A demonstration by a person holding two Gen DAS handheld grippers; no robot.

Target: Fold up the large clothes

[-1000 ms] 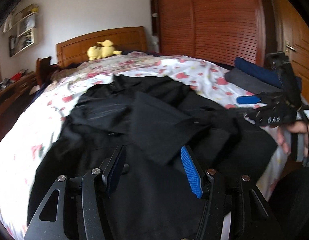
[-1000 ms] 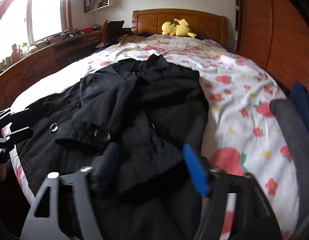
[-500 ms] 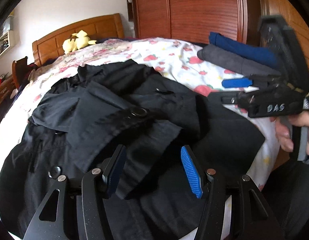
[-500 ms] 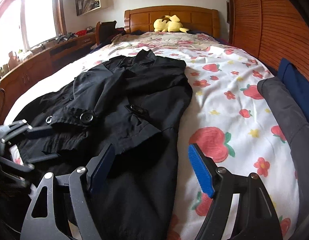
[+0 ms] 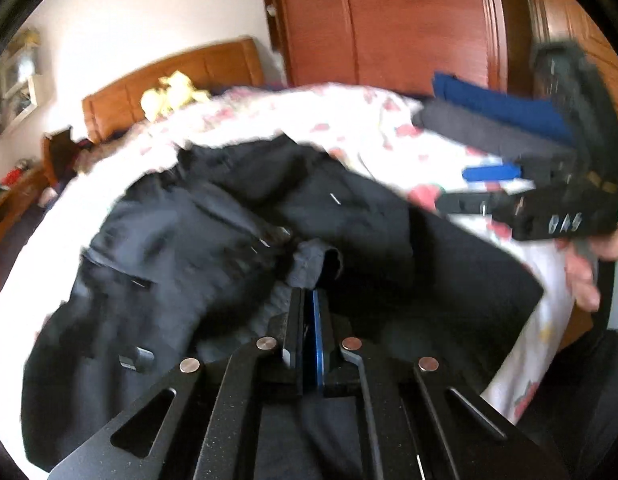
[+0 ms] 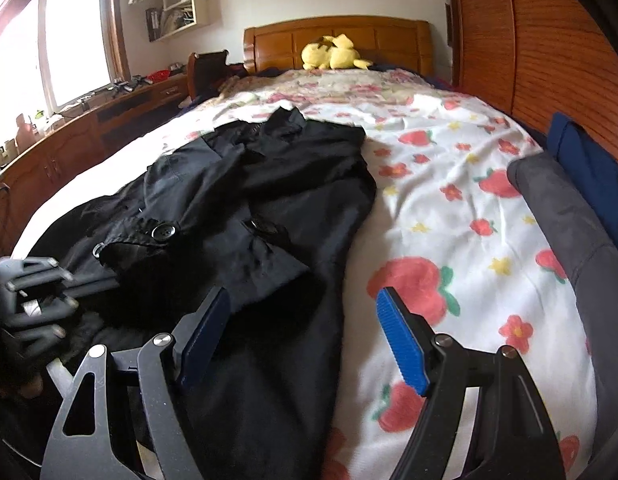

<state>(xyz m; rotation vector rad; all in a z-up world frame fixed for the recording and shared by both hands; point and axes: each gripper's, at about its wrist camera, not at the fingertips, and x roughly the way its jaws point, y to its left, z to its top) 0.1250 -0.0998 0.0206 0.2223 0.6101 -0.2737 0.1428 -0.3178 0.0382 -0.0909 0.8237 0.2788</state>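
Left wrist view blurred. Left hand-held gripper [image 5: 309,300] just closed, clamped on a black coat [image 6: 245,200] fold; coat lies on the bed [image 6: 449,208]. Right hand-held gripper [image 6: 301,332] apart, empty; its body lettering reads "DAS".

- The black two-finger left gripper [image 5: 307,300] has slotted linkage arms, silver rivets and one blue ribbed pad.
- The black right gripper [image 6: 303,326] bears blue ribbed pads; its body carries white lettering.
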